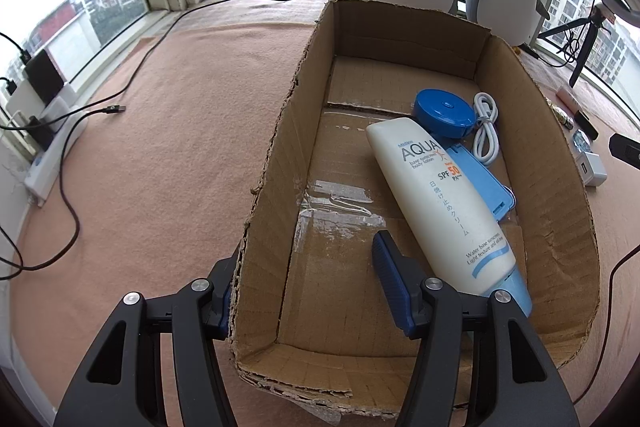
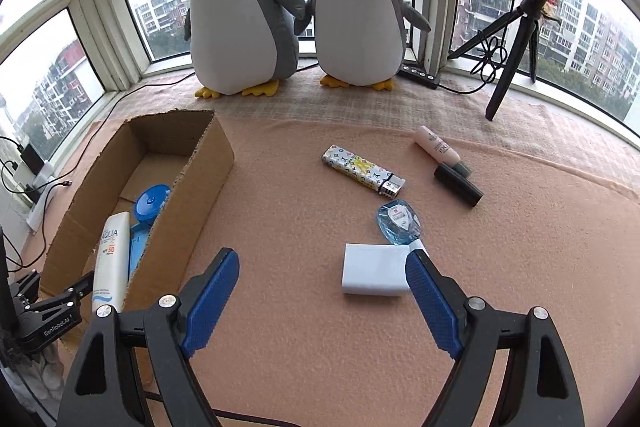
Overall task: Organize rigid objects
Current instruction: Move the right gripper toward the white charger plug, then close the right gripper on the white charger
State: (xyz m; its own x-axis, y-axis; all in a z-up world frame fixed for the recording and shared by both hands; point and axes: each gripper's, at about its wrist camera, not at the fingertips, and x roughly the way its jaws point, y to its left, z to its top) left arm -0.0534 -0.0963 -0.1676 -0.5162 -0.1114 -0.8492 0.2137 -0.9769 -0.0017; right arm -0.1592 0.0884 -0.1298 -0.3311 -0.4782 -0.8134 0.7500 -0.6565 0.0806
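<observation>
White block (image 2: 376,269) just beside open R claw (image 2: 322,299) tip.

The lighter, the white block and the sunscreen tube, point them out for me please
lighter (image 2: 362,169), right wrist view, middle of its patterned body.
white block (image 2: 374,269), right wrist view, centre of its top face.
sunscreen tube (image 1: 436,195), left wrist view, middle of the printed white body, inside the cardboard box (image 1: 280,147).

The cardboard box (image 2: 168,187) sits left on the surface (image 2: 304,327), holding the sunscreen tube (image 2: 112,259). Right of it lie the lighter (image 2: 362,169) and white block (image 2: 374,269); two plush penguins (image 2: 240,15) stand behind.
</observation>
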